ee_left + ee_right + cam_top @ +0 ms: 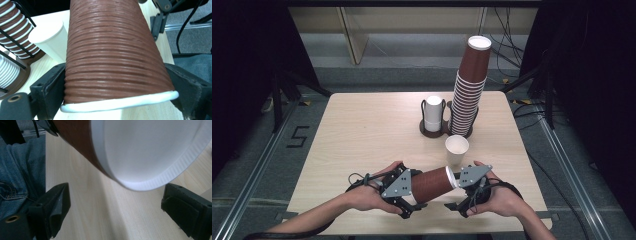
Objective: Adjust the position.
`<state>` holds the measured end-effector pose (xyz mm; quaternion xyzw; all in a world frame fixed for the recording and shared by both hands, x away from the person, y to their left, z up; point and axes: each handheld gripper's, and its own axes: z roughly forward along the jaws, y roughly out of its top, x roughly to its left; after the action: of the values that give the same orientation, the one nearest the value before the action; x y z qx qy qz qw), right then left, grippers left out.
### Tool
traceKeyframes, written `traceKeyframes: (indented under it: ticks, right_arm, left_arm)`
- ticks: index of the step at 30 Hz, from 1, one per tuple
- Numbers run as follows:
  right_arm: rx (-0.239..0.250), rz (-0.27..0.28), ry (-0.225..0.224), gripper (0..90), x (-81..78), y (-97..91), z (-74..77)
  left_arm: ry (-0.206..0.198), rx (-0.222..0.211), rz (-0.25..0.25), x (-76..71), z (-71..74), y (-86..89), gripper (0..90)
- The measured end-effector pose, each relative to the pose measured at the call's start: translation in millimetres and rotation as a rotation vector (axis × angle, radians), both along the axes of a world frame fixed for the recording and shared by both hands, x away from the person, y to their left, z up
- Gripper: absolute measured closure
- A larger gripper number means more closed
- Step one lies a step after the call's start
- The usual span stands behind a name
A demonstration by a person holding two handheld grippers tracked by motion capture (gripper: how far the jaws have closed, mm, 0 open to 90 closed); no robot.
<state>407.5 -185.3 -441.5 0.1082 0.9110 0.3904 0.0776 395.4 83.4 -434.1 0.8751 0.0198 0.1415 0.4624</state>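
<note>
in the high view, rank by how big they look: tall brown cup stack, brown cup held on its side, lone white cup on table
1. tall brown cup stack
2. brown cup, held sideways, nearer the camera
3. lone white cup

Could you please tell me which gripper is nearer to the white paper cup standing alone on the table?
Right. The right gripper sits just below the white cup, at the brown cup's white end. The left gripper clamps that brown cup farther left.
</note>
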Motion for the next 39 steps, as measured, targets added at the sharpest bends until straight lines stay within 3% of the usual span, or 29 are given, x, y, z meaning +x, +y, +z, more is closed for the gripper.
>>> traceKeyframes:
  ticks: [7,10,11,15,19,21,23,26,29,30,31,35,37,38,39]
  right_arm:
    - [-0.017,0.007,-0.013,8.3,-0.3,1.5,0.2]
    - [-0.036,0.012,0.002,6.1,-0.1,3.8,0.1]
    - [-0.037,0.024,-0.018,5.7,1.1,4.8,0.2]
    - [-0.049,0.030,-0.022,4.8,1.9,8.5,1.4]
    - [-0.064,0.052,-0.012,4.8,3.6,13.4,2.6]
    - [-0.071,0.070,-0.033,5.1,5.3,15.9,3.2]
    - [-0.085,0.073,-0.016,5.6,4.5,19.4,4.0]
    - [-0.098,0.091,-0.040,5.6,6.1,23.3,5.5]
    - [-0.115,0.087,-0.025,5.6,5.6,27.5,6.1]
    - [-0.124,0.112,-0.065,5.6,8.1,28.8,7.2]
    - [-0.126,0.100,-0.036,5.7,6.6,30.2,7.1]
    - [-0.148,0.117,-0.068,5.8,7.7,34.5,9.0]
    - [-0.149,0.122,-0.051,6.0,7.1,36.6,9.4]
    - [-0.153,0.130,-0.081,6.1,8.3,37.0,10.2]
    - [-0.151,0.136,-0.076,6.2,8.2,37.6,10.4]
  left_arm:
    - [0.002,0.054,-0.029,1.2,-3.1,-1.9,9.9]
    - [-0.010,0.071,-0.036,1.5,-4.4,-2.7,9.9]
    - [-0.010,0.078,-0.037,1.6,-4.6,-2.8,9.9]
    - [-0.011,0.108,-0.045,2.4,-5.2,-3.3,9.9]
    - [-0.015,0.120,-0.050,3.3,-5.3,-4.2,9.9]
    - [-0.018,0.113,-0.049,3.8,-6.2,-4.8,9.9]
    - [-0.013,0.127,-0.059,4.3,-5.8,-5.0,10.0]
    - [-0.016,0.142,-0.060,3.5,-6.0,-5.6,10.0]
    - [-0.019,0.157,-0.066,4.0,-5.8,-5.9,10.0]
    - [-0.023,0.148,-0.064,4.0,-6.9,-6.4,10.0]
    - [-0.025,0.150,-0.064,4.3,-7.2,-6.5,10.0]
    - [-0.024,0.168,-0.068,5.3,-7.5,-7.3,10.1]
    - [-0.026,0.172,-0.069,5.5,-7.3,-7.9,10.0]
    - [-0.021,0.168,-0.067,5.4,-7.7,-8.4,10.0]
    - [-0.023,0.177,-0.072,5.7,-7.5,-8.5,10.1]
